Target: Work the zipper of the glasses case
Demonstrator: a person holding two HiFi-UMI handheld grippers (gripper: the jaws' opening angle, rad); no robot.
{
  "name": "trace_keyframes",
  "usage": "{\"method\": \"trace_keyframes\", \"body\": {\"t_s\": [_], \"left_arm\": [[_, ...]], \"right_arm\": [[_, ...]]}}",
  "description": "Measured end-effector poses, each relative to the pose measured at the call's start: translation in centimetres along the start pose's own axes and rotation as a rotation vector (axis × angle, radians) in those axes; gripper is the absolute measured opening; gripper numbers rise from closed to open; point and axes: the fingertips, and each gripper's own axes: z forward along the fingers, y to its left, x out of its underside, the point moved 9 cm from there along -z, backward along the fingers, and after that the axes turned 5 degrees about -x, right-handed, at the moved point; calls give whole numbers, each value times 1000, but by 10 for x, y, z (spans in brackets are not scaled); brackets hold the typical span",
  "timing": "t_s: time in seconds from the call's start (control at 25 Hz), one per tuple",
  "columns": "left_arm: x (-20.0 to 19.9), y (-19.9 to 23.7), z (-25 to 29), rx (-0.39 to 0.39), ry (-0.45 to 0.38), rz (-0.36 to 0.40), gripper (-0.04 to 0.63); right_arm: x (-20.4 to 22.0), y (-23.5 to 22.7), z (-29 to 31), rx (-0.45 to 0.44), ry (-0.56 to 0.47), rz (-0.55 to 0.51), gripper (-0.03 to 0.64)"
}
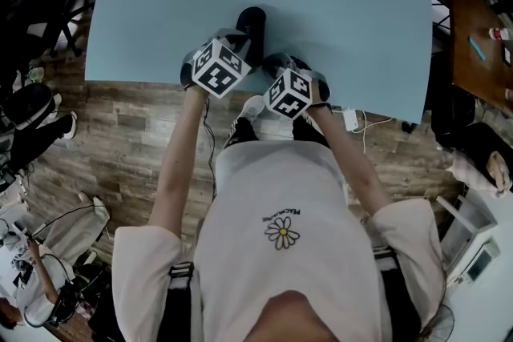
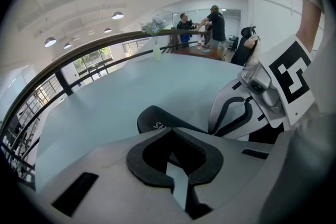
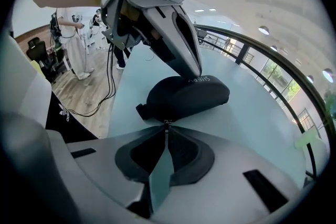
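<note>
Right gripper view: left gripper (image 3: 197, 72) (fingers (image 3: 184, 39) together) atop glasses case (image 3: 189, 96)

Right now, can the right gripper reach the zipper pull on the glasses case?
It looks so: the jaws of the right gripper seem closed on the zipper pull at the near end of the glasses case, with nothing in the way.

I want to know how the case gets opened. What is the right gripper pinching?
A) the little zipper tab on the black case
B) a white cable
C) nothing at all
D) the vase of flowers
A: in the right gripper view, the right gripper has its jaws closed on the small zipper tab at the near end of the black glasses case, which lies on the blue table.
</note>
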Motion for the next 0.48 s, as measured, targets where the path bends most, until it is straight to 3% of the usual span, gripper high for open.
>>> {"method": "trace_keyframes", "body": {"t_s": [0.28,0.48], "left_arm": [[1,2,-1,-3,-6,-14,14],[-1,2,-2,5,-10,-12,14]], "right_arm": [[-5,17,6,224,11,75,22],[-7,15,7,231,4,148,32]]}}
